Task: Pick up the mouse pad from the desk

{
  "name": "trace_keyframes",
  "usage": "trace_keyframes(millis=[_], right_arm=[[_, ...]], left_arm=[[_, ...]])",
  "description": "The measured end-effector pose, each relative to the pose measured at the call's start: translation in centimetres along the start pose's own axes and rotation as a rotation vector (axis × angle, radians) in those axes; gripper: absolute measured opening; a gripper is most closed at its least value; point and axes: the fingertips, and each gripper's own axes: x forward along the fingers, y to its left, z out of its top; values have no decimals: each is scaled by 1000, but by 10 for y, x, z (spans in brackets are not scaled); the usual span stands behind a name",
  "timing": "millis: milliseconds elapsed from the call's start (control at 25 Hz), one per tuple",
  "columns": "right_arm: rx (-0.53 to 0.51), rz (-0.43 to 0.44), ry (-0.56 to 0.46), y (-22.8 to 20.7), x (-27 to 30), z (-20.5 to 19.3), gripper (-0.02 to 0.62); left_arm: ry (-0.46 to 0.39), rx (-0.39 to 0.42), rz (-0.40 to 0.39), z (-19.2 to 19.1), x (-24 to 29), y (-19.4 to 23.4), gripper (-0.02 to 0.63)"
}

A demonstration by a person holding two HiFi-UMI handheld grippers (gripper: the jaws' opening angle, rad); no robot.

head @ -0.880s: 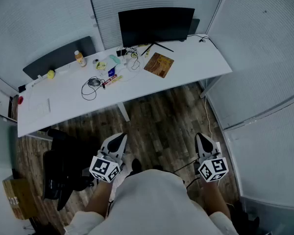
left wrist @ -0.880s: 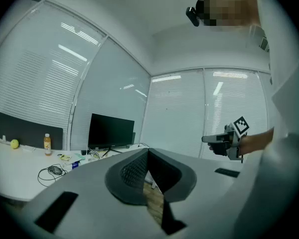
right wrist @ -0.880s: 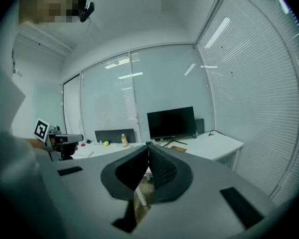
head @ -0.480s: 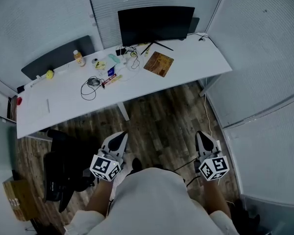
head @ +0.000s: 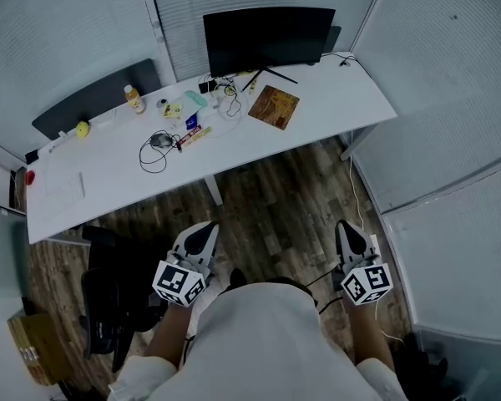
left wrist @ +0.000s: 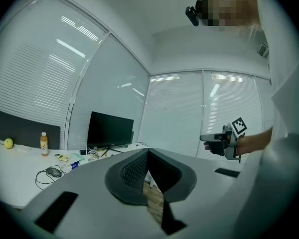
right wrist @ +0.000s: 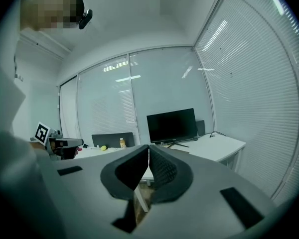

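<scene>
The mouse pad [head: 273,107] is a brown patterned square lying flat on the white desk [head: 334,107], just right of the monitor's stand. Both grippers hang low near the person's body, over the wooden floor and well short of the desk. In the head view the left gripper [head: 202,234] and the right gripper [head: 348,229] point toward the desk. Seen from its own camera, the left gripper [left wrist: 148,151] has its jaws closed together with nothing between them. The right gripper [right wrist: 149,147] looks the same, shut and empty.
A black monitor [head: 269,38], a bottle [head: 135,98], a yellow ball [head: 83,128], a wired mouse [head: 158,140] and small clutter sit on the desk. A black office chair [head: 108,307] and a cardboard box [head: 32,347] stand at the left. Blinded glass walls enclose the room.
The head view has drifted a little. Both grippers stay shut in the same place near the body.
</scene>
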Motion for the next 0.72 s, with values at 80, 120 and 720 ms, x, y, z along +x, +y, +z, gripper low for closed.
trace_keyframes(millis=[80,120,720], right_arm=[[3,17,5,8,6,-4,29],[6,21,5,12,9,-6,29],[-30,27,32,6,50,-6,29]], left_arm=[[5,0,-10,-2,-1,7,17],[8,1,-15,-3,-1,10,17],[26,2,-36,-3,34,40,17]])
